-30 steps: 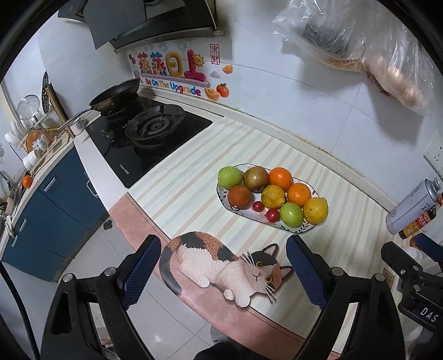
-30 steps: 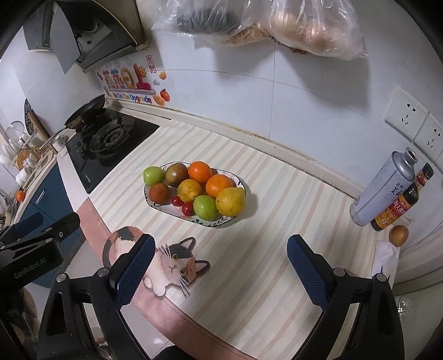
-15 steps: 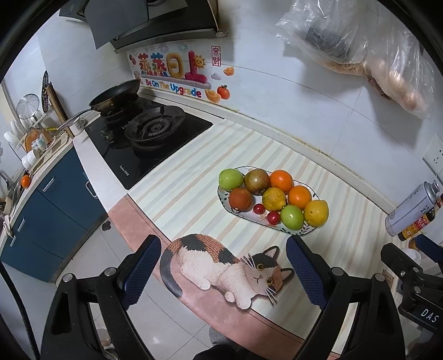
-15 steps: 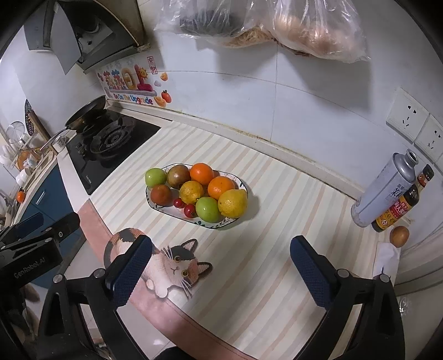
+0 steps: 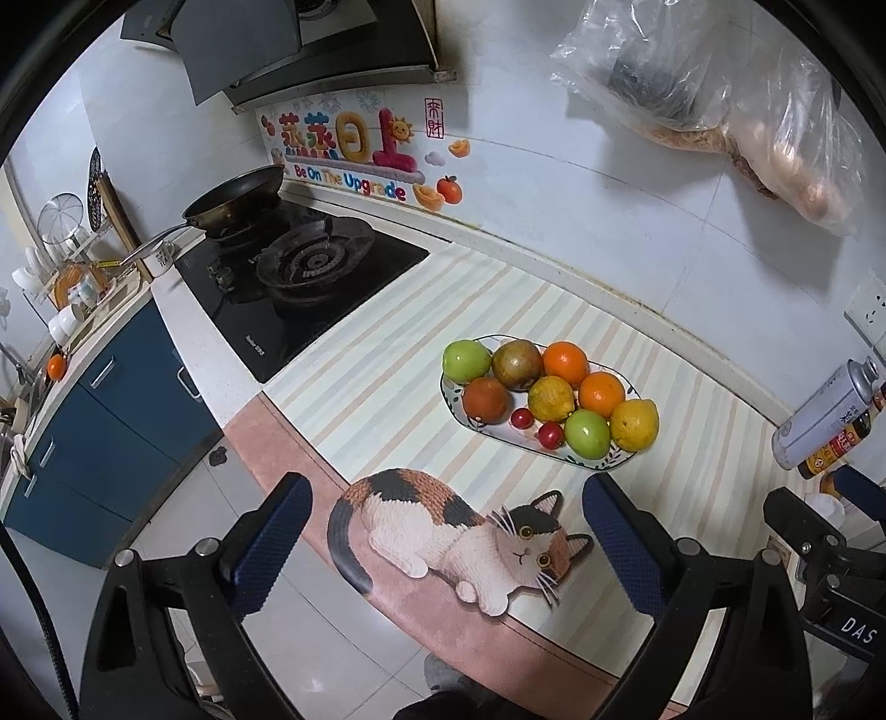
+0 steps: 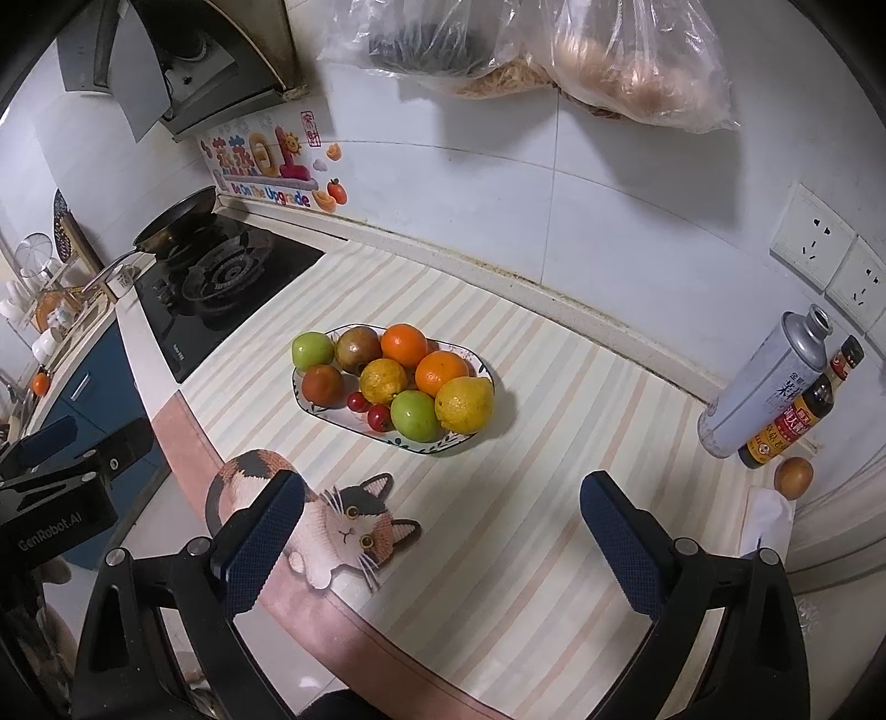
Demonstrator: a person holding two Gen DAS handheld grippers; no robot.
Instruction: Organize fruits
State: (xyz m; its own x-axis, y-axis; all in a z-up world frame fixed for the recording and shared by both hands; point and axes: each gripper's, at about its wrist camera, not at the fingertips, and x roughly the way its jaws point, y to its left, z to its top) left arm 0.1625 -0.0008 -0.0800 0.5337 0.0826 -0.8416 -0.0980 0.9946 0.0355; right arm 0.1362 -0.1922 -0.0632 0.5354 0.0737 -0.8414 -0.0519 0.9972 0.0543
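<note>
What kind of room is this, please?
Most likely a home kitchen: a gas stove with a frying pan under a range hood, and a plate of fruit on the counter.

I'm looking at the left gripper [image 5: 443, 545] hardware: two matte black angular arms w/ triangular cut-outs, each showing silver round screws near the finger base. Fingers [image 5: 272, 534] are wearing dark navy pads w/ a fine dimpled texture, rounded at the tips. A thin black cable is running down the far left edge of that view.

Right gripper [image 6: 442, 545] is showing the same build: black arms, silver screws, navy textured pads [image 6: 620, 540]. I'm reading white lettering "GenRobot.AI" on the left unit's black body in the right cam, and "DAS" on the right unit's body in the left cam.
</note>
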